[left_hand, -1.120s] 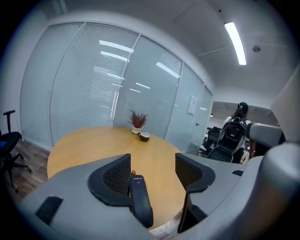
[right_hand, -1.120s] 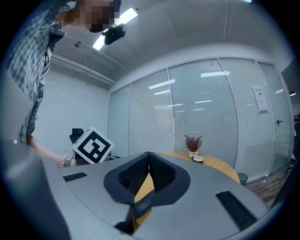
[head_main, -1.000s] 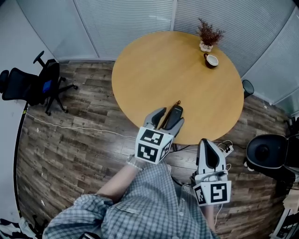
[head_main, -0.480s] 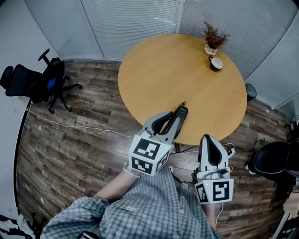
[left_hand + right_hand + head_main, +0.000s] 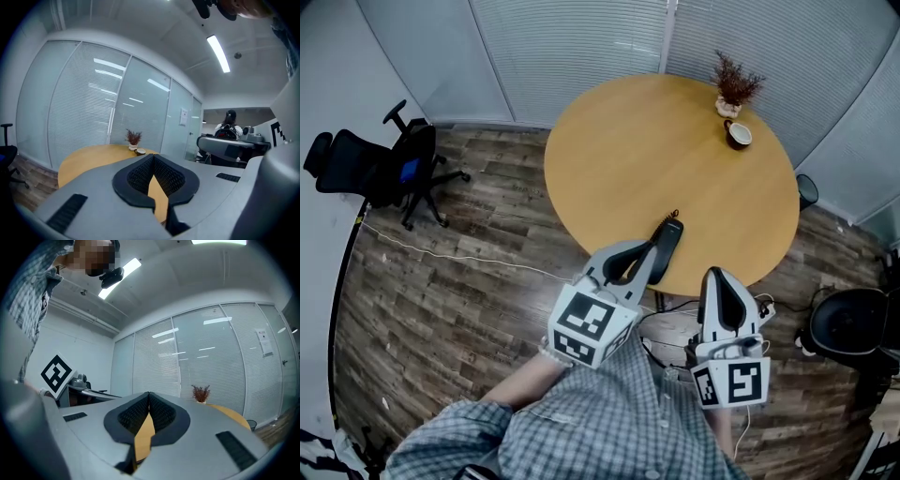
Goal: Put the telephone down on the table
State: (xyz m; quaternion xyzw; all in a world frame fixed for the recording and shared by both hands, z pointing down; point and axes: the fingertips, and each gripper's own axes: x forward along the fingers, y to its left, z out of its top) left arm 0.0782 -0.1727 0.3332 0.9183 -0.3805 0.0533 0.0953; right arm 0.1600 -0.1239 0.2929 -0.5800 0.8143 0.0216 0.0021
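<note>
The black telephone (image 5: pixel 667 247) lies flat on the round wooden table (image 5: pixel 656 150), near the front edge, a short antenna at its far end. My left gripper (image 5: pixel 639 257) hovers just beside and behind it; its jaws meet with nothing between them, and the phone is free. In the left gripper view the shut jaws (image 5: pixel 152 158) frame a strip of tabletop (image 5: pixel 93 157). My right gripper (image 5: pixel 720 279) hangs off the table's front edge over the floor, shut and empty, as the right gripper view (image 5: pixel 149 395) also shows.
A small dried plant (image 5: pixel 733 86) and a cup (image 5: pixel 739 134) stand at the table's far right. An office chair (image 5: pixel 375 169) is at the left, another black chair (image 5: pixel 848 323) at the right. Cables (image 5: pixel 670 328) lie on the wood floor under the table edge.
The left gripper let go of the telephone, drew back toward me and shut its jaws. The telephone stays on the table. The right gripper has hardly moved.
</note>
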